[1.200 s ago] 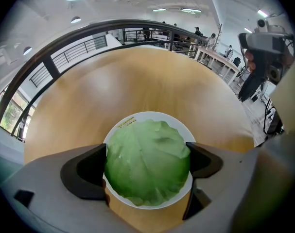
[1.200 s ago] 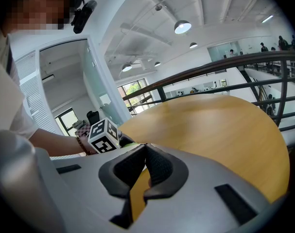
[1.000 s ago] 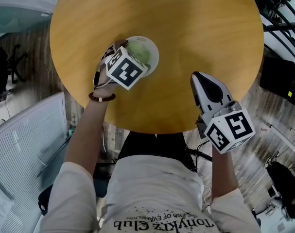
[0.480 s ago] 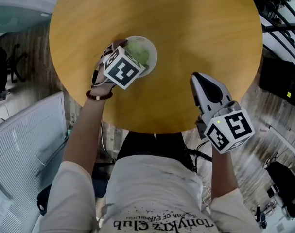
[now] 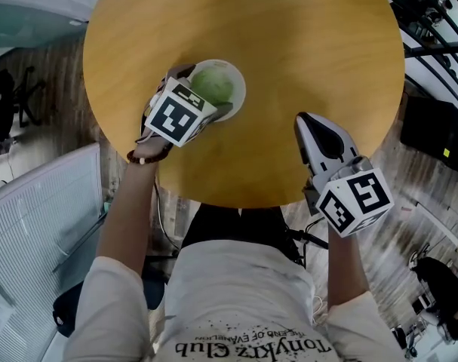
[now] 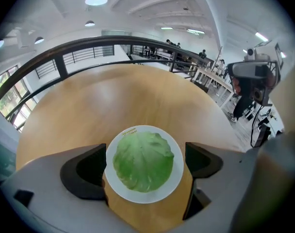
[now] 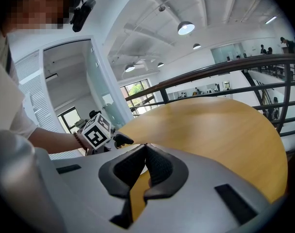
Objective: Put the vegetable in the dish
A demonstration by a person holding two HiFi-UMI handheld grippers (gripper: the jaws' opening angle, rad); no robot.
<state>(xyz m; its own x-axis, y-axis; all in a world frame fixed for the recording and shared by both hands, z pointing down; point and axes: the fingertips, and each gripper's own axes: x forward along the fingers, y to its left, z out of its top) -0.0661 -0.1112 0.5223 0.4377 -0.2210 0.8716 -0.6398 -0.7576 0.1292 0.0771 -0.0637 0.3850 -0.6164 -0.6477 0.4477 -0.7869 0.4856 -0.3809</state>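
Observation:
A green lettuce [image 5: 212,86] lies in a white dish [image 5: 240,89] on the left part of the round wooden table [image 5: 289,51]. My left gripper [image 5: 200,93] hovers over the dish's near-left side, open, with nothing in it. In the left gripper view the lettuce [image 6: 143,161] fills the dish [image 6: 178,147], and the left gripper [image 6: 145,149] has one jaw on either side of the dish, clear of the leaf. My right gripper [image 5: 302,119] rests over the table's near right edge, shut and empty, its jaws meeting in the right gripper view [image 7: 146,147].
The table's near edge [image 5: 236,202] lies just in front of the person's body. A white louvred panel [image 5: 32,225] stands at the lower left and dark equipment [image 5: 428,127] at the right. A dark railing [image 6: 64,50] curves behind the table.
My left gripper has drawn back toward the near left, so more of the lettuce in the dish shows. The right gripper has not moved.

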